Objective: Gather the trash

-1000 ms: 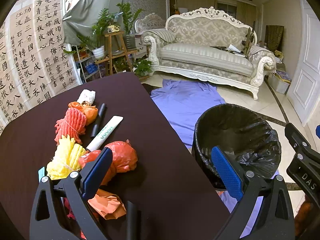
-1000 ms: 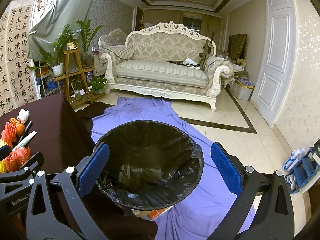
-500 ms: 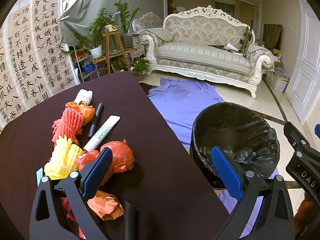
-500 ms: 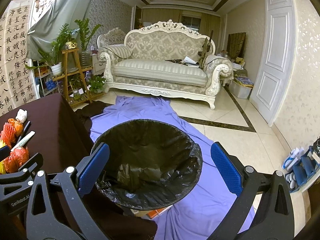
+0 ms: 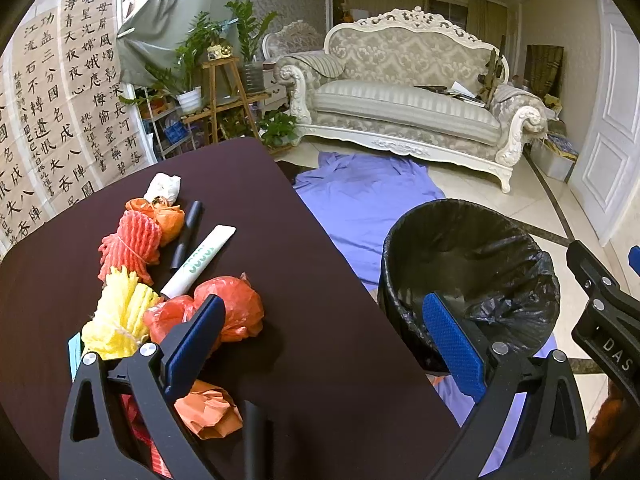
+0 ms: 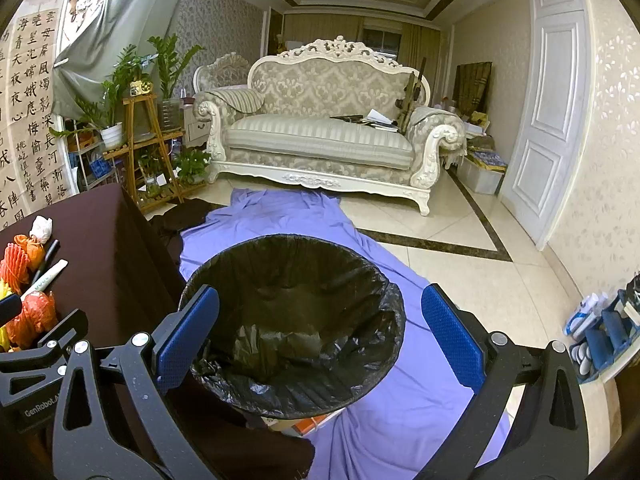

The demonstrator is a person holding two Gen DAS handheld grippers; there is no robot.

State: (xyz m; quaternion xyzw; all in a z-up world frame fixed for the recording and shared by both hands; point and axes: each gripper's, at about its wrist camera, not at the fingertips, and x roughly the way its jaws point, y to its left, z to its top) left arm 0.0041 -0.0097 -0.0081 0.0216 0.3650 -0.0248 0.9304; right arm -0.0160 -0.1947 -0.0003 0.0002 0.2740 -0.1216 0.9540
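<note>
Trash lies on the dark brown table (image 5: 304,264): a red plastic bag (image 5: 230,308), yellow foam net (image 5: 120,316), red foam net (image 5: 130,240), orange bag (image 5: 168,216), white tube (image 5: 204,256), black tube (image 5: 186,230), white crumpled paper (image 5: 163,186) and an orange wad (image 5: 208,408). A black-lined trash bin (image 5: 472,264) stands beside the table on the floor; it also shows in the right wrist view (image 6: 292,320). My left gripper (image 5: 320,344) is open and empty above the table's near edge. My right gripper (image 6: 316,340) is open and empty above the bin.
A purple cloth (image 6: 280,216) covers the floor under the bin. A cream sofa (image 6: 332,136) stands at the back, a plant stand (image 6: 140,148) at the left, a white door (image 6: 548,120) at the right. A shoe rack (image 6: 608,332) sits at far right.
Both views have shifted slightly; the trash pile and bin have drifted a little left and down in frame. Both grippers stay open and empty.
</note>
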